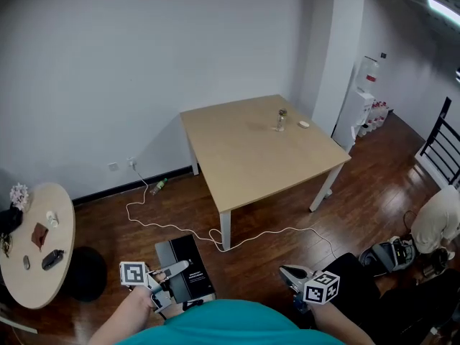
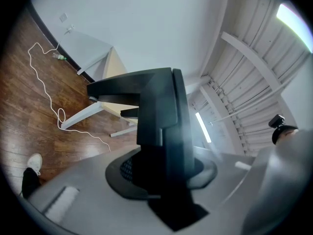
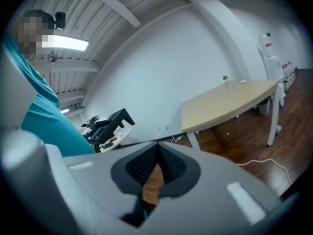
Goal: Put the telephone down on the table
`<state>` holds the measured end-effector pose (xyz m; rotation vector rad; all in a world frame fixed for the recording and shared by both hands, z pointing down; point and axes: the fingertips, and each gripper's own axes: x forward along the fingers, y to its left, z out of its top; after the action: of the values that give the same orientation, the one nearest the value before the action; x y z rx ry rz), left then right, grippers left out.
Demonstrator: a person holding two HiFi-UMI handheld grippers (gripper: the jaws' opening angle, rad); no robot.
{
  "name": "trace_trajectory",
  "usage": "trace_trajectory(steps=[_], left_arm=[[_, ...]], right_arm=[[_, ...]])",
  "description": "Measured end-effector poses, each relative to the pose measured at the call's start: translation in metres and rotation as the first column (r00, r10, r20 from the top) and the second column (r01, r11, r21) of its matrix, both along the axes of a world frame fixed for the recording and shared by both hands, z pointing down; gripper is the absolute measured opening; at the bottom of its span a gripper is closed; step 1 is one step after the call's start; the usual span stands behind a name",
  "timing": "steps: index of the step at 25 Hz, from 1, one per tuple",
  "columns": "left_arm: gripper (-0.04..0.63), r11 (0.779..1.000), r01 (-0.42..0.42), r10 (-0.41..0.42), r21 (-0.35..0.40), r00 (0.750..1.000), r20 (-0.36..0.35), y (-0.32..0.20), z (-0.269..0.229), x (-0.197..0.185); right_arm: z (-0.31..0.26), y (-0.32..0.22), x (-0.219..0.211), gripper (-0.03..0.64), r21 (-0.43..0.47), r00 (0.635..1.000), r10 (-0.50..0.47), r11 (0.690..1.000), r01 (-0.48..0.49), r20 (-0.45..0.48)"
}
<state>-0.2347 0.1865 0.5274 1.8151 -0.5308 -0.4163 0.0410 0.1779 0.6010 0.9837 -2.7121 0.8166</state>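
**Two tables, two grippers, one telephone**

There are two tables: one square table (image 1: 266, 157) and one round table (image 1: 29, 282) far to its left. On the square table stand two small things: one jar (image 1: 280, 121) and one white lump (image 1: 304, 124). The round table carries at least six items, too small to name. On the floor by the square table's front leg lies one white cable (image 1: 180, 229), and one bottle (image 1: 159, 186) lies by its left leg. In front of the square table are two grippers, the left gripper (image 1: 172, 272) and the right gripper (image 1: 289, 272), plus one black telephone (image 1: 190, 261). To the square table's right stands one white dispenser (image 1: 363, 92).
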Motion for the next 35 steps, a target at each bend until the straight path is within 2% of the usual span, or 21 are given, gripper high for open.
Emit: trace_trajectory(steps=[7, 12, 17, 22, 25, 31, 35], left_arm=[[0.167, 0.995, -0.100, 0.100, -0.002, 0.995, -0.016, -0.095, 0.003, -0.030], [0.167, 0.982, -0.189, 0.189, -0.018, 0.982, 0.018, -0.154, 0.003, -0.044], [0.167, 0.979, -0.204, 0.204, -0.020, 0.979, 0.004, -0.195, 0.008, -0.038], [0.167, 0.983, -0.185, 0.186, -0.015, 0.982, 0.016, -0.218, 0.013, -0.001], [0.167, 0.990, -0.142, 0.142, 0.003, 0.990, 0.019, -0.234, 0.008, 0.028], [0.167, 0.999, -0.041, 0.041, 0.018, 0.999, -0.018, -0.261, -0.003, 0.094], [0.167, 0.998, -0.047, 0.047, 0.029, 0.999, -0.018, -0.280, -0.006, 0.140]], right_arm=[[-0.020, -0.078, -0.023, 0.000, 0.014, 0.994, 0.107, 0.994, -0.106, -0.012], [-0.026, -0.126, -0.022, 0.002, -0.005, 0.977, 0.213, 0.977, -0.213, -0.004], [-0.030, -0.152, -0.002, 0.000, -0.015, 0.962, 0.273, 0.962, -0.273, -0.010], [-0.027, -0.181, 0.047, 0.001, -0.006, 0.959, 0.284, 0.959, -0.284, -0.008], [-0.024, -0.206, 0.077, 0.000, 0.010, 0.971, 0.238, 0.971, -0.238, -0.019], [-0.028, -0.257, 0.136, 0.000, 0.045, 0.990, 0.131, 0.991, -0.130, -0.042], [-0.030, -0.288, 0.175, 0.000, 0.054, 0.990, 0.127, 0.991, -0.124, -0.053]])
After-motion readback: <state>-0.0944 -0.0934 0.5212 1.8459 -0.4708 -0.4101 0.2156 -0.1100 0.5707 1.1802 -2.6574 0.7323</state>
